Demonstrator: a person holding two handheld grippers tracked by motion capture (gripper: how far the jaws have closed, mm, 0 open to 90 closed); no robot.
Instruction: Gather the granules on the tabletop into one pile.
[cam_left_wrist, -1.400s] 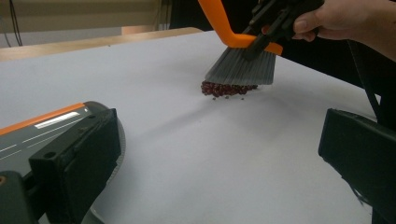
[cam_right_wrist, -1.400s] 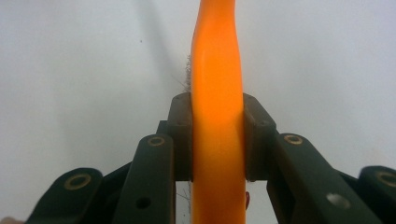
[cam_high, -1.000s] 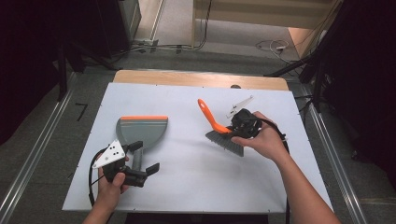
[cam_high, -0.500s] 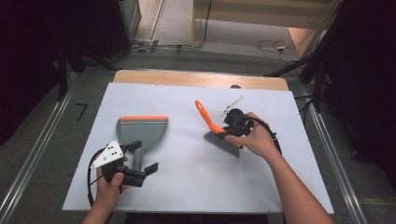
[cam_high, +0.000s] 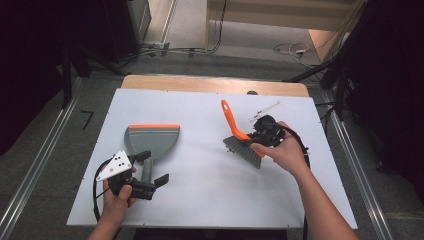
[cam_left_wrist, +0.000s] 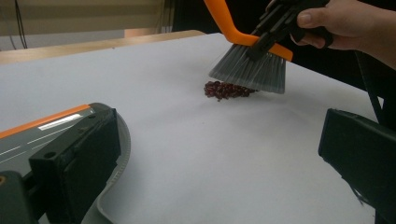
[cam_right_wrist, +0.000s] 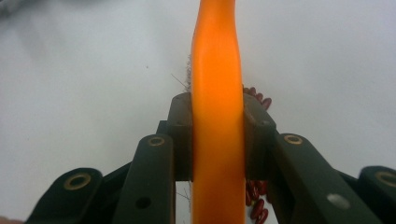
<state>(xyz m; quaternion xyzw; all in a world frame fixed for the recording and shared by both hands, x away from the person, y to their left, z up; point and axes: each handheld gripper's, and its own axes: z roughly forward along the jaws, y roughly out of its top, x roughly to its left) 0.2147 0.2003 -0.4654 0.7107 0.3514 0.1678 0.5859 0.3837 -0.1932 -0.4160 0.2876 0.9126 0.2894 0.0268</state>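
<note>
The right gripper (cam_high: 261, 136) pinched the brush (cam_left_wrist: 252, 65) over the beans (cam_left_wrist: 228, 89); a hard sweep risked scattering them short of the dustpan (cam_high: 151, 141).

No readable text, label, brand, number or sign appears on anything here.
</note>
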